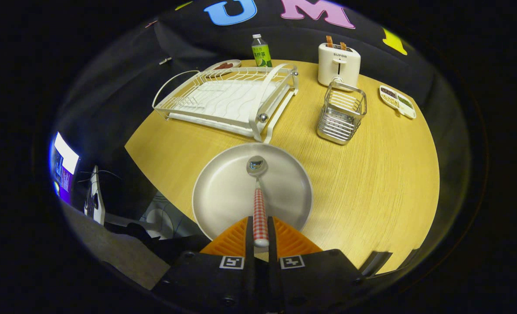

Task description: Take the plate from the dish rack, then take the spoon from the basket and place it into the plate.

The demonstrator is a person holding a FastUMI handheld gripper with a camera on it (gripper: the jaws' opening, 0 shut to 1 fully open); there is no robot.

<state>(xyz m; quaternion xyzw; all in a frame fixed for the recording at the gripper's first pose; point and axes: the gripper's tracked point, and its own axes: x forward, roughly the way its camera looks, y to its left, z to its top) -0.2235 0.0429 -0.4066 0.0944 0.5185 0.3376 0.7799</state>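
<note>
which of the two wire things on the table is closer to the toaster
The basket, a small upright square one right in front of the toaster. The flat white dish rack lies off to the side. The gripper holds the spoon.

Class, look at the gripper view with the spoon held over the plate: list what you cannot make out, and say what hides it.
- Spoon: the gripper, shut on its checked handle, hides the handle's end; whether the bowl touches the plate cannot be told.
- Plate: near rim is behind the orange fingers.
- Small dish: mostly behind the dish rack.
- Divided snack tray: contents too small to identify.
- Wire basket: inside unclear.
</note>
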